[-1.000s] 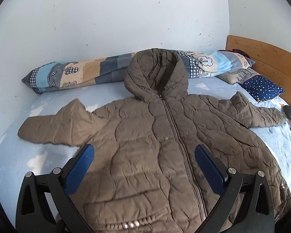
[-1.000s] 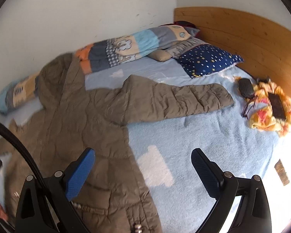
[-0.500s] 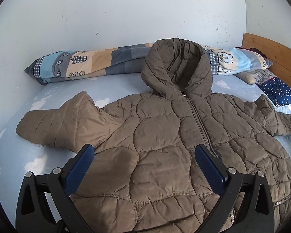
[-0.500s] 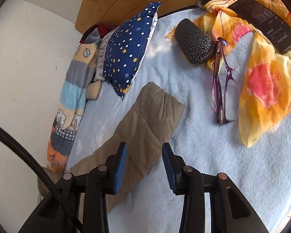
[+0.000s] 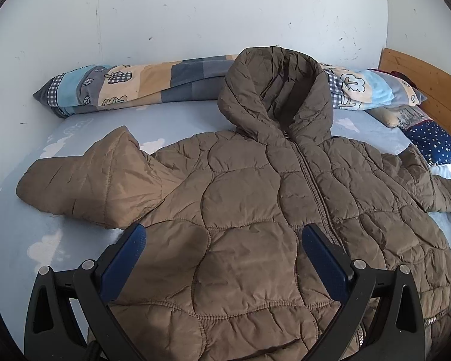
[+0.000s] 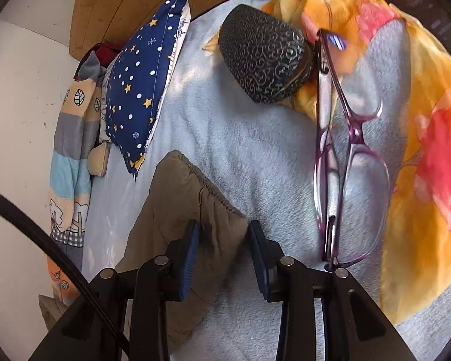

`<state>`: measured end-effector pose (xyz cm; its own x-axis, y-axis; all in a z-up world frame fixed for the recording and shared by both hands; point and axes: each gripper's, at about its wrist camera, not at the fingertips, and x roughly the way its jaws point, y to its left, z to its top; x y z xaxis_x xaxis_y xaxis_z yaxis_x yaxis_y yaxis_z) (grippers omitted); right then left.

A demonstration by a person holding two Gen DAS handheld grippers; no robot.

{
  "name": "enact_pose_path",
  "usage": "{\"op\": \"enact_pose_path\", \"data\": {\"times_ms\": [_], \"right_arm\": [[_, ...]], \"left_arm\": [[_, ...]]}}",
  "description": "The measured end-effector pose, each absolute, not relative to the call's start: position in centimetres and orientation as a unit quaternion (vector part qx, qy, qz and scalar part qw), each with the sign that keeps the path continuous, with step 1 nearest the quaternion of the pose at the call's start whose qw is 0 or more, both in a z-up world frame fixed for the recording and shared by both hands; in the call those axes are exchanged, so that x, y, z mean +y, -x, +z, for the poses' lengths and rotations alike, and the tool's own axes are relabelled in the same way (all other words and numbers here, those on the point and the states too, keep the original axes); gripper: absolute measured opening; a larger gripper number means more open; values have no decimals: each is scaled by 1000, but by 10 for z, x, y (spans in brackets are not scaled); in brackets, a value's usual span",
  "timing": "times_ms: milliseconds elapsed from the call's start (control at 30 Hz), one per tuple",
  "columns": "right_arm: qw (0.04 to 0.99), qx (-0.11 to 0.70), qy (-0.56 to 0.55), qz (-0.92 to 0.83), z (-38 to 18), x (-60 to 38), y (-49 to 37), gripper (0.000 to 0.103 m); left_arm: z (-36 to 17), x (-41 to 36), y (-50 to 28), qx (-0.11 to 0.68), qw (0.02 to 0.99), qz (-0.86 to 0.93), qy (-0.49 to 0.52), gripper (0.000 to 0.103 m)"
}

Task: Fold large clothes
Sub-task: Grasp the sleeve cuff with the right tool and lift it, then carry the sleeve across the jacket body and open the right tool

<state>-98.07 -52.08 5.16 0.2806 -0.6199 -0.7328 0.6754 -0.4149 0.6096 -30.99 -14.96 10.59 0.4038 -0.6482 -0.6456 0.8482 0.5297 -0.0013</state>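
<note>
A brown quilted hooded jacket (image 5: 255,210) lies front up and zipped on the light blue bed, sleeves spread out. Its left sleeve (image 5: 87,180) lies out to the left. My left gripper (image 5: 222,240) is wide open and empty, above the jacket's lower front. In the right wrist view, my right gripper (image 6: 224,230) is narrowly open, its jaws on either side of the cuff of the other sleeve (image 6: 180,204), low over the bed. The pads have not closed on the cloth.
A patchwork bolster (image 5: 129,90) lies along the wall. A star-print pillow (image 6: 144,75) leans by the wooden headboard (image 6: 129,3). Close right of the cuff lie purple glasses (image 6: 342,162), a black patterned case (image 6: 264,66) and an orange floral scarf (image 6: 424,150).
My right gripper moved right to the sleeve cuff, came down over it and narrowed its jaws. My left gripper shifted left over the jacket and stayed open.
</note>
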Motion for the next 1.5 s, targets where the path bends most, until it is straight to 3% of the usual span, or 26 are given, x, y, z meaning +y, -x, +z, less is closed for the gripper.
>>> {"op": "enact_pose_path", "data": {"times_ms": [67, 100, 233, 533, 900, 1233, 1500], "right_arm": [[557, 14, -590, -584, 51, -523, 976, 36], [564, 11, -585, -582, 54, -523, 973, 21], [582, -5, -542, -606, 89, -517, 960, 15], [663, -88, -423, -611, 222, -472, 931, 14], [775, -86, -354, -516, 324, -434, 814, 14], [862, -29, -283, -418, 370, -380, 672, 14], [885, 48, -270, -377, 351, -351, 569, 13]], "left_arm": [[106, -150, 311, 302, 819, -459, -165, 103], [106, -150, 311, 301, 820, -458, -165, 103], [106, -150, 312, 301, 821, -457, -163, 103], [113, -142, 315, 295, 822, -464, -149, 103], [121, -133, 311, 292, 830, -455, -133, 103], [129, -123, 303, 292, 834, -452, -124, 103], [141, -108, 272, 314, 846, -424, -84, 103]]}}
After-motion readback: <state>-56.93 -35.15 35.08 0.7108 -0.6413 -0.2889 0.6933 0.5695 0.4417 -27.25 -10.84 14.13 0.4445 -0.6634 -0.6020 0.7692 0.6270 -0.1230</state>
